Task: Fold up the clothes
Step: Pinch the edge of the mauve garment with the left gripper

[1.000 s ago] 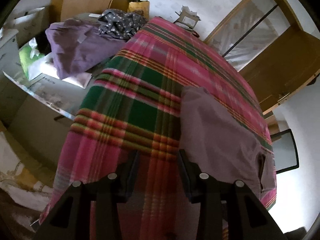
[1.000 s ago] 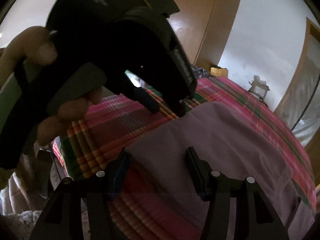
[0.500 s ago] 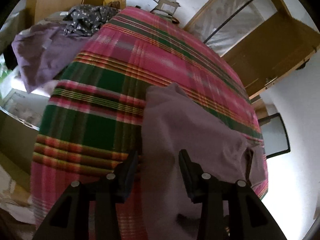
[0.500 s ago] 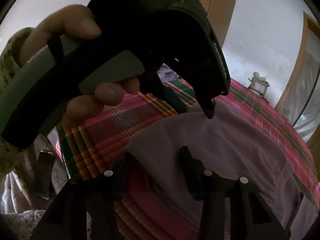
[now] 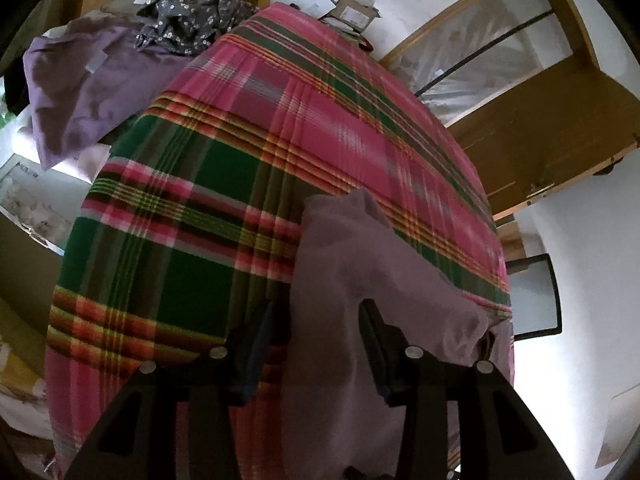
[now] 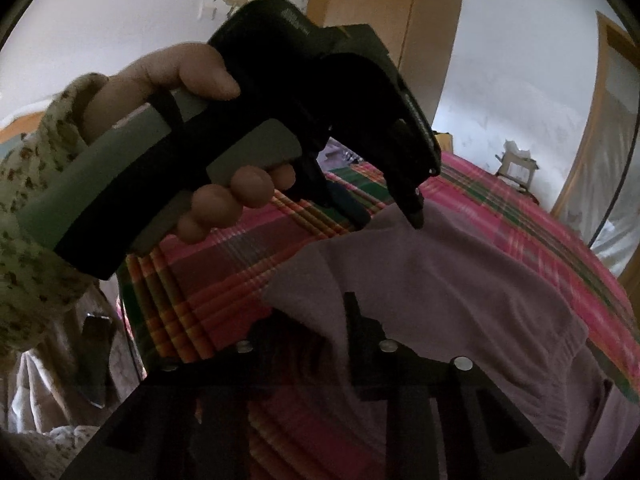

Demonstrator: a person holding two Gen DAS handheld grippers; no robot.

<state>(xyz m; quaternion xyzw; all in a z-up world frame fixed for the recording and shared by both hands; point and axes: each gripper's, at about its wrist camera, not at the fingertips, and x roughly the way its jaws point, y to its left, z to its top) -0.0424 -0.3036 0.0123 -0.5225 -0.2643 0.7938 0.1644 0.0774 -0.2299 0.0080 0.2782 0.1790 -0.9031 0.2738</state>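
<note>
A mauve garment (image 5: 360, 280) lies on the pink and green plaid cloth (image 5: 240, 140) covering the table. My left gripper (image 5: 316, 328) is open, its fingers straddling the garment's near left edge. In the right wrist view the same garment (image 6: 440, 280) spreads to the right. My right gripper (image 6: 316, 320) has closed on the garment's near corner, which drapes over the left finger and hides it. The left gripper (image 6: 384, 216), held in a hand, hovers over the garment's far edge.
A purple garment (image 5: 88, 92) and a dark floral garment (image 5: 188, 20) are piled at the far left of the table. A small cardboard box (image 5: 352, 12) sits at the far end. A wooden door (image 5: 540, 120) stands to the right.
My right gripper has narrowed onto the garment's near corner. My left gripper has shifted right over the garment's edge and stays open.
</note>
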